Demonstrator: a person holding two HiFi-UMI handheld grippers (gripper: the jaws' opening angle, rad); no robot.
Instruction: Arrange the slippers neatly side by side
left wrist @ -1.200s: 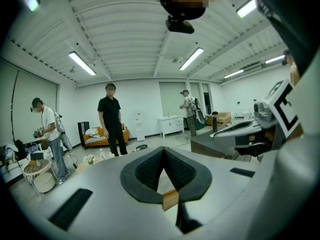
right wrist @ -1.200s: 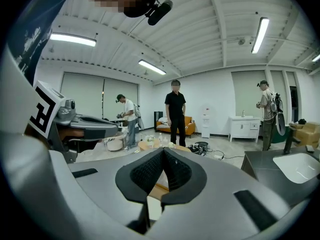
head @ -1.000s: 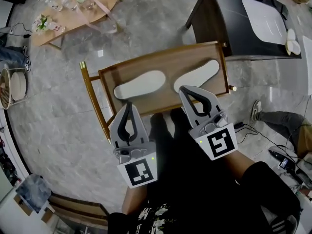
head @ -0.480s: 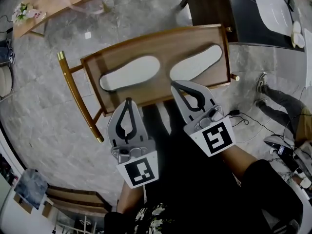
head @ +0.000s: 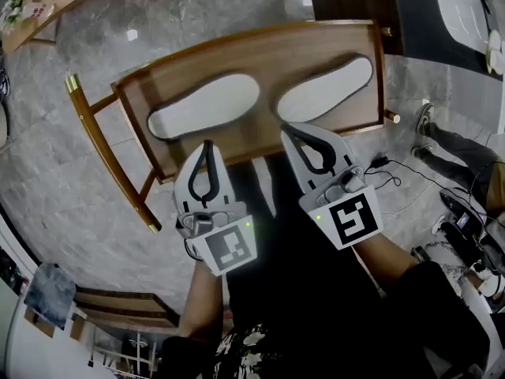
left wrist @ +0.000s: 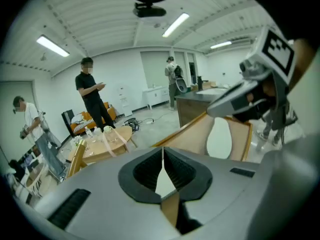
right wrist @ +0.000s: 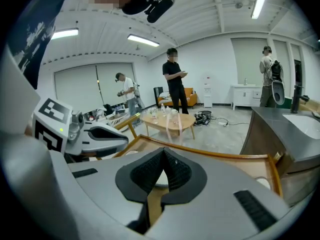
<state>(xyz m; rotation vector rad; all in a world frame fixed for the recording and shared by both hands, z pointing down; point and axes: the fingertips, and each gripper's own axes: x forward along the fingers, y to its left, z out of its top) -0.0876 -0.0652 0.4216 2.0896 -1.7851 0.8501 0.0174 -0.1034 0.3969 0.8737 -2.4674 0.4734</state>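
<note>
Two white slippers lie sole-up on a low wooden table [head: 264, 58] with a raised rim. The left slipper [head: 203, 106] and the right slipper [head: 325, 91] are angled apart, with their near ends towards the middle. My left gripper [head: 207, 143] is shut and empty, its tips over the table's near part just short of the left slipper. My right gripper [head: 285, 126] is also shut and empty, its tips by the near end of the right slipper. In the left gripper view the shut jaws [left wrist: 162, 150] point at the table, and a slipper [left wrist: 218, 136] shows under the right gripper [left wrist: 245, 96].
A dark cabinet [head: 355, 2] stands just behind the table at the right. A light coffee table [head: 47, 10] is at the far left. Cables [head: 394, 172] and a person's shoe [head: 426, 119] lie on the floor to the right. People [right wrist: 175, 79] stand farther back.
Both grippers have sunk towards the table, which now looks larger and closer. Both pairs of jaws stayed shut, and the slippers have not moved.
</note>
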